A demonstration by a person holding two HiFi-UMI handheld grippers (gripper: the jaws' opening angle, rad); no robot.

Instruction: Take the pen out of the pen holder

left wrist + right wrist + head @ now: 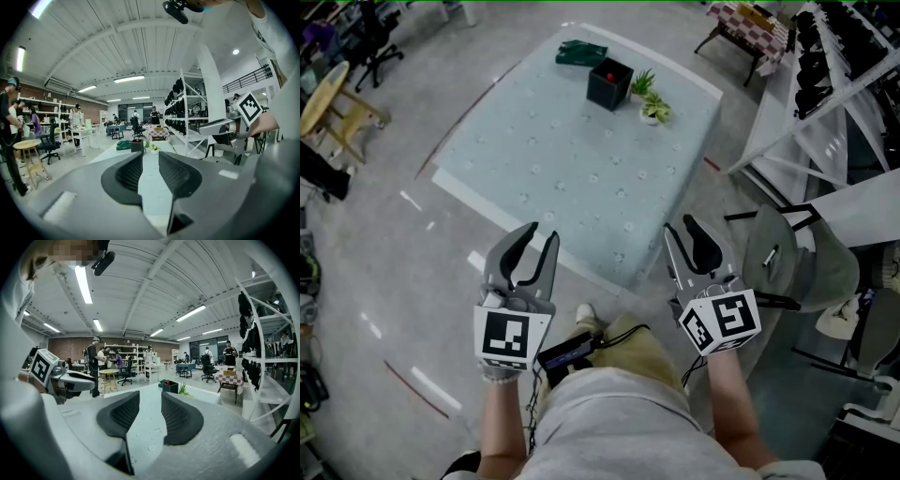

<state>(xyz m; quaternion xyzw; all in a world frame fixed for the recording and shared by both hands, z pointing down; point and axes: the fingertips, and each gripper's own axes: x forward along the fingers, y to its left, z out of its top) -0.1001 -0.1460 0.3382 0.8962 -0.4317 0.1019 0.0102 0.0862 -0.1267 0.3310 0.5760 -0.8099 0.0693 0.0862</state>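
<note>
The black pen holder stands upright at the far side of the table, beside two small potted plants, with the pen inside it (only a red tip shows at the opening). The left gripper and right gripper are held off the table's near edge, well apart from the holder. Each has its jaws parted with nothing between them.
</note>
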